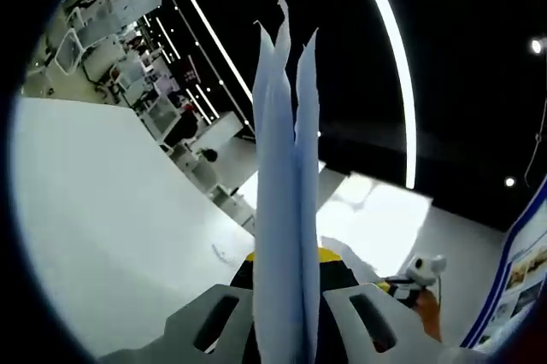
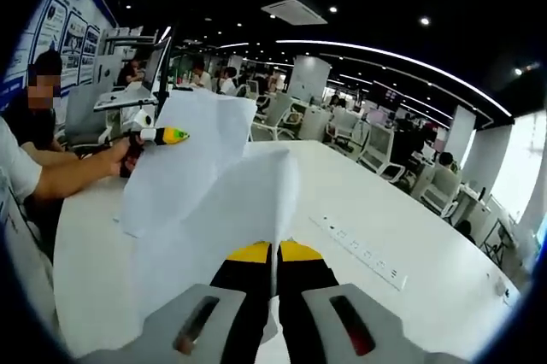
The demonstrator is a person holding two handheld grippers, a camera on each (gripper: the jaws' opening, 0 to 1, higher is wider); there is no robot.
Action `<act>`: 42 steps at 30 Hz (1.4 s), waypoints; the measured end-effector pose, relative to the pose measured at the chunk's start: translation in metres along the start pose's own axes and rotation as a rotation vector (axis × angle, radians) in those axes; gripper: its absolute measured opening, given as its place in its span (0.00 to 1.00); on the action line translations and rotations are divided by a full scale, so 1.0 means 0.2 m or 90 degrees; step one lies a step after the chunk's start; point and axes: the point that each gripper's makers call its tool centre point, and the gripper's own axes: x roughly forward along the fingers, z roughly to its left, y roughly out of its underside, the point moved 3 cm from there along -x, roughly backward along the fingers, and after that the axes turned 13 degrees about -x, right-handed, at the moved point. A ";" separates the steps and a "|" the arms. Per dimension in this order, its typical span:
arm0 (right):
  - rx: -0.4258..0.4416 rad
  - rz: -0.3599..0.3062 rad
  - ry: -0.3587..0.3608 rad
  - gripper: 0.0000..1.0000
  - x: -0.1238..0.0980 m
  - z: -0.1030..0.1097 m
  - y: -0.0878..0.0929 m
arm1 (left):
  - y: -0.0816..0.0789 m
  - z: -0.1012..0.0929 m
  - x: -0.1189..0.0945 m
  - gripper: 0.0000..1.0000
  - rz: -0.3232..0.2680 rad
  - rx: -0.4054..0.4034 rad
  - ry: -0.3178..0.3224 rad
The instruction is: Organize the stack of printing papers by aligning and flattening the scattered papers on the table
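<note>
**Several sheets lifted, both grippers pinching**

Several white papers [image 2: 214,184] are held up off the table [image 2: 385,210], not lying on it. In the right gripper view, the right gripper [image 2: 274,255] has its yellow-tipped jaws pressed together on the lower edge of a sheet, which fans up and to the left. At the far side of the same bundle, the left gripper [image 2: 162,135] clamps another edge, with a person's hand [image 2: 120,157] behind it. In the left gripper view, the papers [image 1: 286,193] stand edge-on between that gripper's jaws, their top corners splayed apart and uneven.

The step in hand looks like gathering and squaring the sheets. The next move probably calls for lowering the bundle and tapping one long edge against the tabletop so the loose corners fall level, then laying it flat.

The white table offers broad bare room ahead and to the right; a strip of sockets [image 2: 359,249] lies inset there and is best avoided. The person seated at the left crowds that side.
</note>
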 end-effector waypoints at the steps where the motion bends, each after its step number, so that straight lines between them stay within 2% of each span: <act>1: 0.000 -0.002 0.001 0.00 0.00 0.00 0.00 | 0.00 0.00 0.00 0.06 0.000 -0.001 -0.001; 17: -0.021 -0.017 0.010 0.00 0.00 -0.02 -0.02 | 0.05 0.00 0.02 0.06 0.023 0.005 0.001; 42: -0.033 -0.011 0.013 0.00 0.02 -0.01 -0.02 | 0.12 -0.02 0.04 0.06 0.066 0.009 0.012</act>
